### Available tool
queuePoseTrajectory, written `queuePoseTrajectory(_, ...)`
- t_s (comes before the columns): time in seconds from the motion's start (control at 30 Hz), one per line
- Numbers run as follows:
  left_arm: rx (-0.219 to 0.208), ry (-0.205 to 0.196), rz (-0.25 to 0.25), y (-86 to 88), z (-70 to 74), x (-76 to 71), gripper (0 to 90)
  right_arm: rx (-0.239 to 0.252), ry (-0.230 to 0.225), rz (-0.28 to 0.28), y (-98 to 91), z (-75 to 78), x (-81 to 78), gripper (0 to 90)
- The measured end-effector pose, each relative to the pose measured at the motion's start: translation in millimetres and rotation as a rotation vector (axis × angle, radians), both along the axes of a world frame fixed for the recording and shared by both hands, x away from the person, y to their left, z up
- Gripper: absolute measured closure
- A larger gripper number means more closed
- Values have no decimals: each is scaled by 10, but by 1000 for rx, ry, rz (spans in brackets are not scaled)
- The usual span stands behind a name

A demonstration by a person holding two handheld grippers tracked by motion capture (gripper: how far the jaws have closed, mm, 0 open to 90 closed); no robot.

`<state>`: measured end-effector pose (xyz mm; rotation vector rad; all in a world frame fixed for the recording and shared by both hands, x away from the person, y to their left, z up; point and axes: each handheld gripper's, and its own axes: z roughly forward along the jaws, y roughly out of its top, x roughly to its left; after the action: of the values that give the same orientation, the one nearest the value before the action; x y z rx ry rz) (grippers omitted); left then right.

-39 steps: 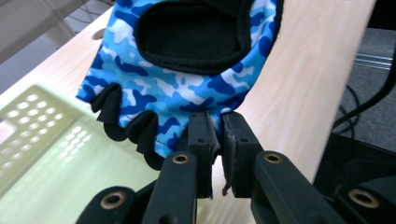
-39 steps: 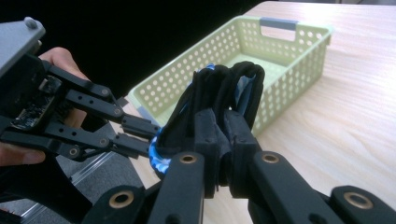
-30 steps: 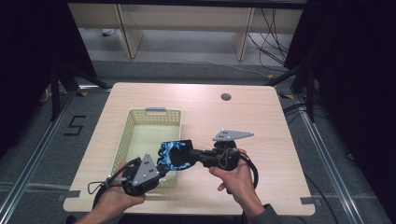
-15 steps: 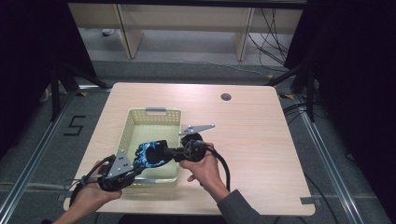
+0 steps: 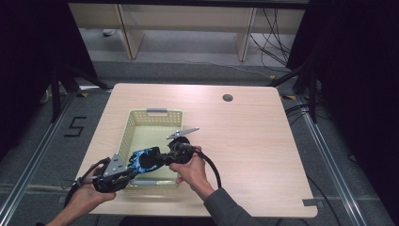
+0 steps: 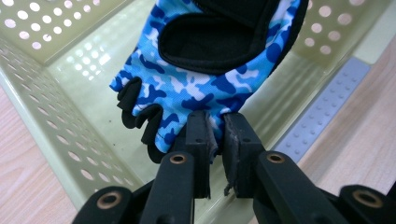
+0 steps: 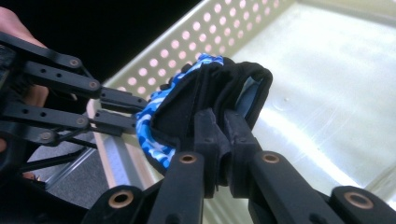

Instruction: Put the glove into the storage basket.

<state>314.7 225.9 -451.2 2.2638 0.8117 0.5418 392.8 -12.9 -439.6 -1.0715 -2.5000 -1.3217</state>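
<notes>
A blue camouflage fingerless glove (image 5: 142, 158) with black trim hangs over the near end of a pale yellow perforated basket (image 5: 149, 117). Both grippers hold it. My left gripper (image 5: 134, 165) is shut on the glove's blue edge (image 6: 196, 93) near the short black finger stubs. From the opposite side my right gripper (image 5: 162, 157) is shut on the glove's black cuff (image 7: 212, 93). In the right gripper view the left gripper (image 7: 135, 114) reaches in from the left and pinches the blue fabric. The glove is stretched between the two above the basket floor (image 7: 317, 93).
The basket sits on a light wooden table (image 5: 263, 136) with a round cable hole (image 5: 227, 97) at the back. A grey handle strip (image 6: 317, 116) runs along the basket's near rim. Beyond the table stand shelving and cables on the floor.
Both grippers have carried the glove leftward and toward the basket's near end; it now hangs over the basket. The hands shifted left with it.
</notes>
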Motion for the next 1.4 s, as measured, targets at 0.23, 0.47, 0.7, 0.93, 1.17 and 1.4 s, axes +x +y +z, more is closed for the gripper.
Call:
queuePoseTrajectory(0.23, -16, 47, -13, 81, 54, 71, 650, -57, 35, -12, 60, -101, 21, 859)
queuePoseTrajectory(0.47, -60, 54, 13, 180, 211, 108, 503, -100, 48, -21, 82, -162, 53, 860)
queuePoseTrajectory(0.7, -83, 43, 19, 181, 258, 80, 484, -110, 62, -12, 67, -172, 56, 854)
queuePoseTrajectory(0.93, -81, 52, 14, 145, 258, 52, 441, -142, 94, -14, 69, -143, 27, 831)
queuePoseTrajectory(1.17, -81, 39, 6, 126, 283, 20, 434, -206, 80, -14, 71, -91, -6, 786)
queuePoseTrajectory(1.4, -83, 31, -6, 72, 302, -15, 415, -306, -5, 22, 104, -23, -15, 615)
